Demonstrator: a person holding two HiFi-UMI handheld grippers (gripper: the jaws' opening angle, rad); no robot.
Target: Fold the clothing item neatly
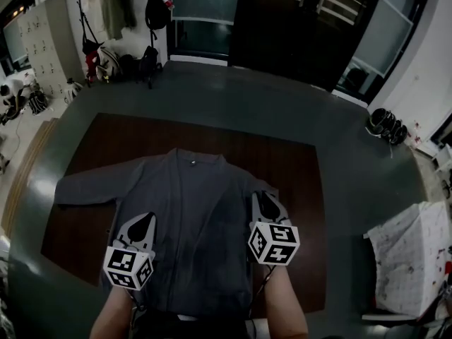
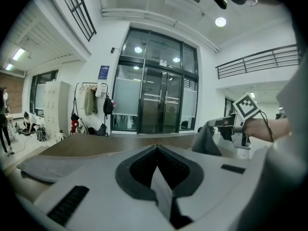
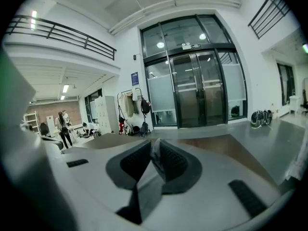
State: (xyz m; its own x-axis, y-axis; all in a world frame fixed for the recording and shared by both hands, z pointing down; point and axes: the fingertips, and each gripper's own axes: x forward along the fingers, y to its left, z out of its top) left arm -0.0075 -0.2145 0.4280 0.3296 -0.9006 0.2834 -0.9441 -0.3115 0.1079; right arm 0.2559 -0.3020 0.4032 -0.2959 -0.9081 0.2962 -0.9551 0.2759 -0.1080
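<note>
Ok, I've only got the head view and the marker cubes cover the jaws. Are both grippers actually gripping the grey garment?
Observer: The left one is. In the left gripper view, the left gripper is shut on a thin fold of the garment.
Operator: And the right one?
Observer: In the right gripper view, the right gripper also pinches a grey fold, which runs from between its jaws back toward the camera.
Operator: Is the cloth lifted at all on that side?
Observer: Yes. From the left gripper view, the fabric under the right gripper stands in a raised peak above the table.
</note>
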